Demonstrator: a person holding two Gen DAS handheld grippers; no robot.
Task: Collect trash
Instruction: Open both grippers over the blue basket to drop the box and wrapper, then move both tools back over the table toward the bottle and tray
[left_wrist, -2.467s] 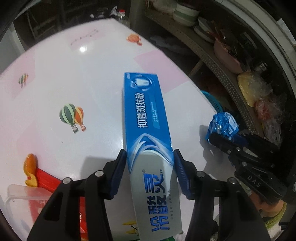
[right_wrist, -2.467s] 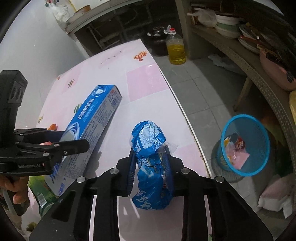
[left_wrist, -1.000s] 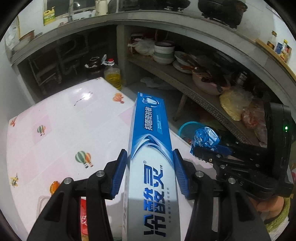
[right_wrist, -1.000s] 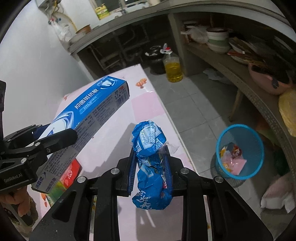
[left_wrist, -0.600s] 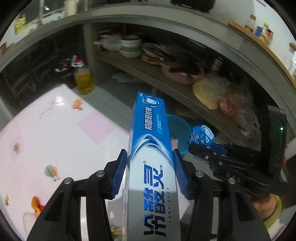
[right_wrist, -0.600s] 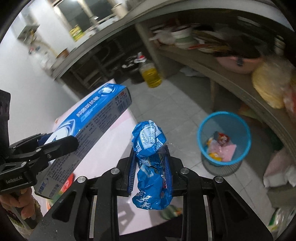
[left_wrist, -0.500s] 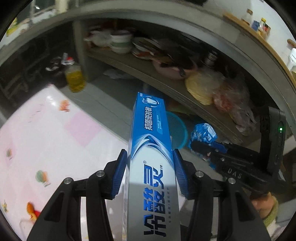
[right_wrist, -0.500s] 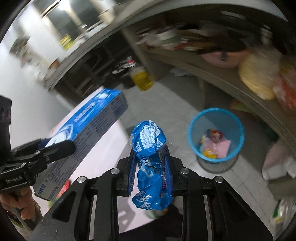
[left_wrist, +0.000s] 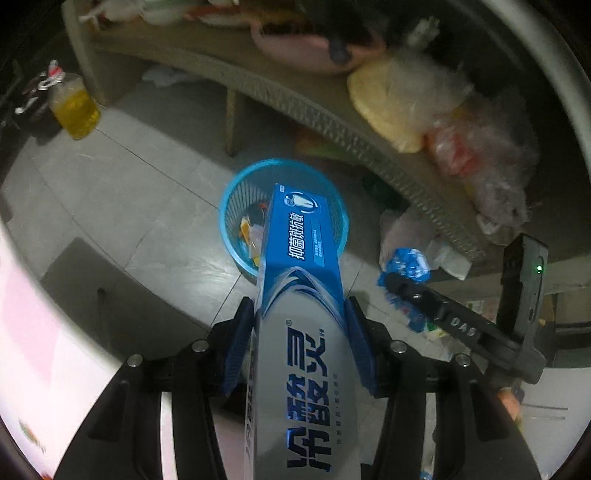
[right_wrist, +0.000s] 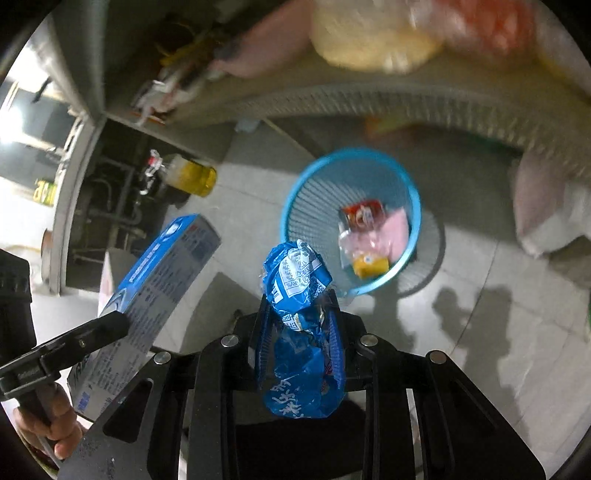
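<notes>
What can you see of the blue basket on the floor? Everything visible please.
The blue basket is a round, open-topped bin that looks like plastic, with slotted mesh walls and a solid rim. It stands upright on the grey tiled floor in front of a woven shelf. Inside lie a red wrapper, pink plastic and a yellow piece. Nothing held touches it. In the left wrist view the toothpaste box hides part of it.

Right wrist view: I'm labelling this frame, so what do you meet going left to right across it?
Left gripper → toothpaste box → oil bottle → blue wrapper in the right gripper → blue basket → pale bag on the floor.
</notes>
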